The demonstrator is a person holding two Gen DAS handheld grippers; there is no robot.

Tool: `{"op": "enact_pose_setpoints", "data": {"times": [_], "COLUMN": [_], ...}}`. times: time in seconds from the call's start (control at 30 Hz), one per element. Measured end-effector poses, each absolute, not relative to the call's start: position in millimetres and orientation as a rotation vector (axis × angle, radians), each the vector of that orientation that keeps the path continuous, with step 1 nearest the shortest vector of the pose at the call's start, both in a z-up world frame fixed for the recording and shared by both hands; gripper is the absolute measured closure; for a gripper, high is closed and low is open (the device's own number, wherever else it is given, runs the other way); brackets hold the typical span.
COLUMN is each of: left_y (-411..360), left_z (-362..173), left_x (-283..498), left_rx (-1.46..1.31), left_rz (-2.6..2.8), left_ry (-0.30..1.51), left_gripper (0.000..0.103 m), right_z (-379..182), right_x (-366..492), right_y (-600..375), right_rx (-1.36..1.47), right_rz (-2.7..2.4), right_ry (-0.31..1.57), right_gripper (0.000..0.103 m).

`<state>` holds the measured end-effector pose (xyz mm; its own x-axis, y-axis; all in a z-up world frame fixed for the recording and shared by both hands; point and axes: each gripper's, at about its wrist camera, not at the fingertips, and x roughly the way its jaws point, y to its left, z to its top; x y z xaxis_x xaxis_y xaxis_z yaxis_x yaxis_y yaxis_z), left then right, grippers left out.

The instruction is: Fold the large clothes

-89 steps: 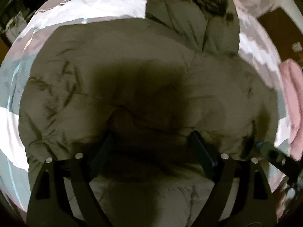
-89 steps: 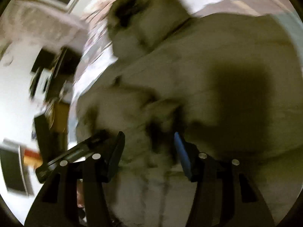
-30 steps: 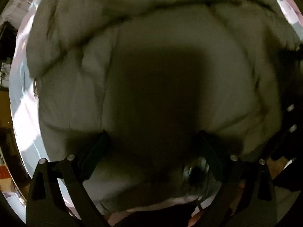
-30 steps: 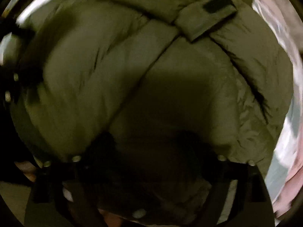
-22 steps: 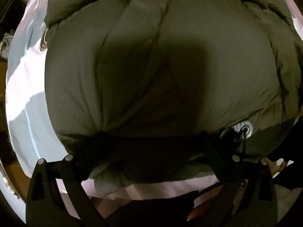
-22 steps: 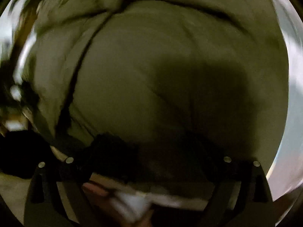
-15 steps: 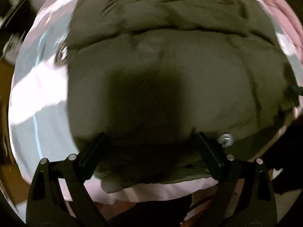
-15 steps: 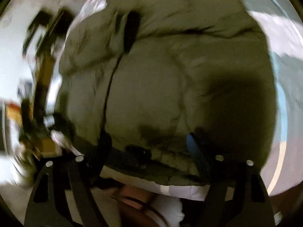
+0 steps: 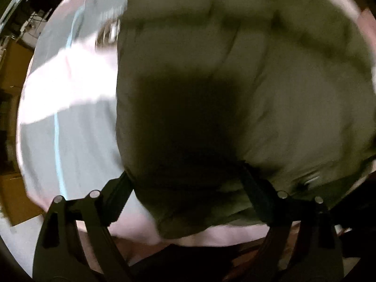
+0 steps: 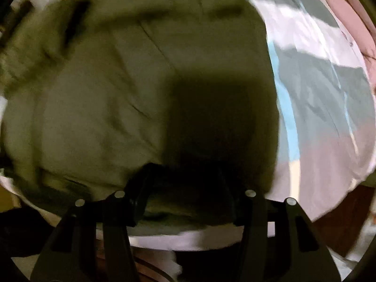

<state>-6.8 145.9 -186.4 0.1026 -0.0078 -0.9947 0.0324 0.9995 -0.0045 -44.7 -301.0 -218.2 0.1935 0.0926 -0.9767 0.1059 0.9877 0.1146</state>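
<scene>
The olive jacket (image 9: 270, 89) lay folded in a puffy bundle on the striped bedsheet (image 9: 70, 122), its near edge at the near side of the bed. The left gripper (image 9: 185, 183) stood wide open over that edge, as did the right gripper (image 10: 185, 176). A pink blanket (image 10: 340, 7) lay far right.

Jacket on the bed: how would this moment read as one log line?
stage: folding | jacket: bunched on bedsheet | left gripper: jaws open at near edge | right gripper: jaws open at near edge
</scene>
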Motion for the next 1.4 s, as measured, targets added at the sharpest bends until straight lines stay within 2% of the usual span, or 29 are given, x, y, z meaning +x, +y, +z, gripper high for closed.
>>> {"op": "enact_pose_setpoints", "data": {"times": [0.07,0.17,0.23,0.27,0.3,0.33,0.4,0.53,0.6,0.67,0.8,0.9,1.07,1.1,1.17,1.2,1.23,1.4], "left_y": [148.4,138.7,128.8,121.9,111.9,107.3,101.9,36.9,33.7,23.9,64.0,91.3,111.7,114.7,119.5,119.8,117.4,122.4], "left_z": [-177.1,-208.2,-218.7,-205.9,-192.7,-172.0,-136.7,-94.3,-89.5,-97.7,-144.6,-157.1,-171.6,-175.8,-182.5,-185.5,-187.9,-185.7], "left_x": [4.7,17.1,21.6,27.0,31.0,37.8,53.2,82.7,51.3,37.1,38.4,41.9,61.4,64.2,68.0,68.9,67.2,64.6], "left_rx": [-0.036,0.078,0.137,0.163,0.158,0.122,0.041,-0.013,-0.037,0.001,0.085,0.009,0.001,-0.008,-0.038,-0.052,-0.053,-0.064], "left_rz": [-0.038,0.046,0.061,0.067,0.058,0.033,-0.013,-0.073,-0.114,-0.111,-0.031,-0.030,0.010,0.012,0.006,-0.007,-0.010,-0.015], "left_ry": [1.442,1.584,1.646,1.618,1.580,1.528,1.459,1.350,1.323,1.322,1.391,1.422,1.424,1.434,1.451,1.467,1.474,1.474], "left_gripper": [0.006,0.006,0.008,0.009,0.009,0.007,0.005,0.002,0.002,0.002,0.002,0.002,0.002,0.002,0.002,0.002,0.002,0.002], "right_z": [-220.5,-255.8,-249.3,-239.4,-225.8,-202.0,-169.3,-117.9,-114.4,-102.7,-82.5,-97.5,-144.8,-158.3,-180.5,-189.3,-195.9,-161.5], "right_x": [-37.7,-27.0,-19.0,-14.5,-9.1,-3.0,7.9,75.3,99.4,152.0,261.7,359.5,464.7,481.5,490.9,489.3,489.3,444.1], "right_y": [-306.0,-300.7,-292.3,-292.7,-294.5,-299.0,-298.2,-265.1,-275.9,-260.5,-222.3,-202.3,-183.7,-182.5,-185.7,-187.7,-189.7,-180.4], "right_rx": [0.169,0.178,0.156,0.200,0.271,0.372,0.421,0.296,0.282,0.210,0.141,0.063,-0.023,-0.025,-0.023,-0.019,-0.022,-0.006], "right_rz": [-0.090,-0.128,-0.136,-0.125,-0.109,-0.077,-0.060,0.051,0.102,0.106,0.091,-0.021,-0.208,-0.252,-0.312,-0.329,-0.353,-0.217], "right_ry": [1.374,1.522,1.497,1.459,1.403,1.300,1.176,1.104,1.080,1.054,0.978,0.951,1.029,1.056,1.103,1.120,1.130,0.957], "right_gripper": [0.049,0.046,0.043,0.043,0.040,0.025,0.011,0.010,0.010,0.010,0.010,0.010,0.010,0.016,0.038,0.073,0.097,0.099]}}
